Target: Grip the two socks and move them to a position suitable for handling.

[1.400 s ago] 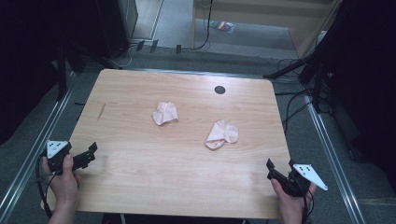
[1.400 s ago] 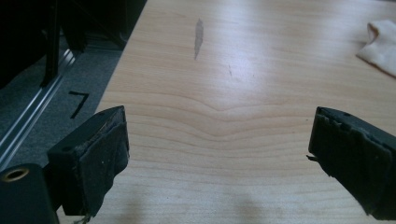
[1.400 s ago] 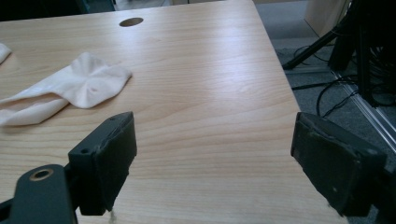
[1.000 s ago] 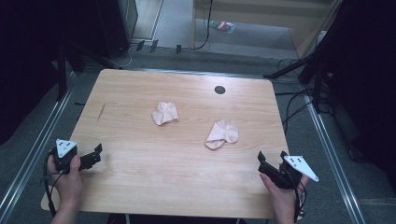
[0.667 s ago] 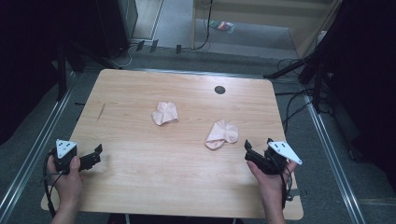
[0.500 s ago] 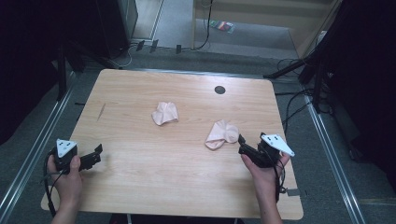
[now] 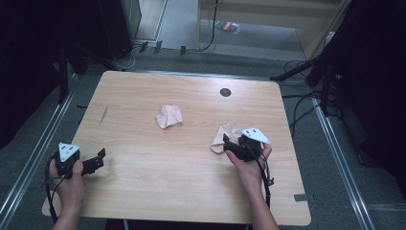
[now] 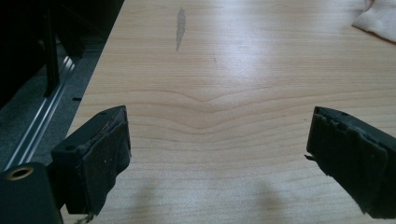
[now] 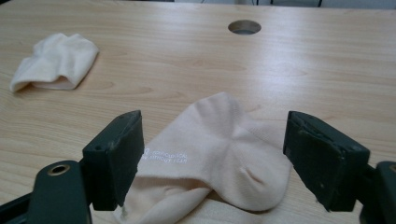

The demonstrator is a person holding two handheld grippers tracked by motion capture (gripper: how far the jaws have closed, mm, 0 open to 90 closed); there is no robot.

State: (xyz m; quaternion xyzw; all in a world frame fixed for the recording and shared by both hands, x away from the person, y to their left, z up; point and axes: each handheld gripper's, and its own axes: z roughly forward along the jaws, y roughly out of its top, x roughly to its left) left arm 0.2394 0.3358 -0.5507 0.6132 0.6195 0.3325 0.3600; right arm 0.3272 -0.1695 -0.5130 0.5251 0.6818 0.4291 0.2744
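Right gripper view, sock (image 9: pixel 219 154) between open right tongs (image 9: pixel 212 161), seemingly untouched

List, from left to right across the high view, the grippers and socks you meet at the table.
Left gripper → far sock → near sock → right gripper, its open jaws at that sock's near edge.

both hands forward, left gripper (image 7: pixel 97 161) and right gripper (image 7: pixel 229 143) spread wide.
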